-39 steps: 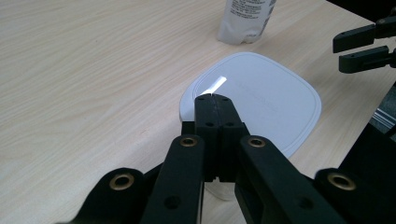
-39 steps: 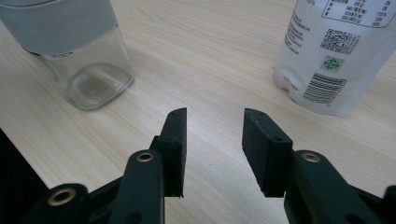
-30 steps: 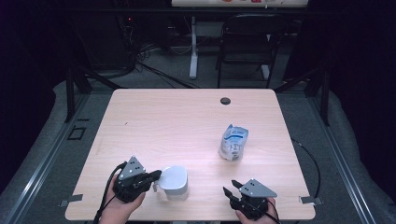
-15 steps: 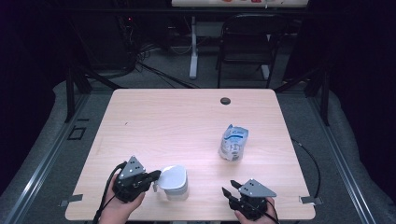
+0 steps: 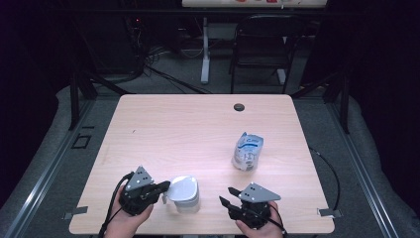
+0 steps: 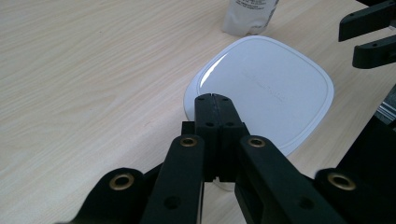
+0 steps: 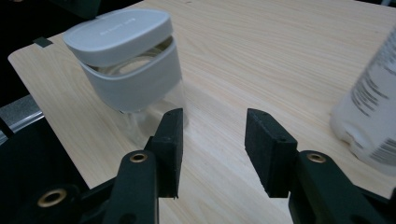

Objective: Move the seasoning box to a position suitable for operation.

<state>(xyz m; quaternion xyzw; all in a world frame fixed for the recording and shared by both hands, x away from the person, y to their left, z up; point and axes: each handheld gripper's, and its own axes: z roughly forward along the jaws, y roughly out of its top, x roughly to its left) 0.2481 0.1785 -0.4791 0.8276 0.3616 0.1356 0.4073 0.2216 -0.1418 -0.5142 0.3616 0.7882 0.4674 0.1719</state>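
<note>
Meanwhile, pinching the jar lid (image 6: 266, 88) edge with left gripper (image 5: 166, 187); right gripper (image 7: 212, 144) gaping empty, bag (image 5: 246, 151) lying at one o'clock.

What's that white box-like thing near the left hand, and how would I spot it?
Start at the wooden table and look along its near edge, beside the left gripper. There stands the container: a clear body under a white rounded-square lid. Unlike the crumpled printed pouch farther back, it is smooth and unprinted.

a light wooden table (image 5: 198, 124) is seen with a dark round grommet (image 5: 239, 106) near its far edge. behind it, a black chair (image 5: 262, 47) and tangled cables (image 5: 163, 54) are set on grey floor.
</note>
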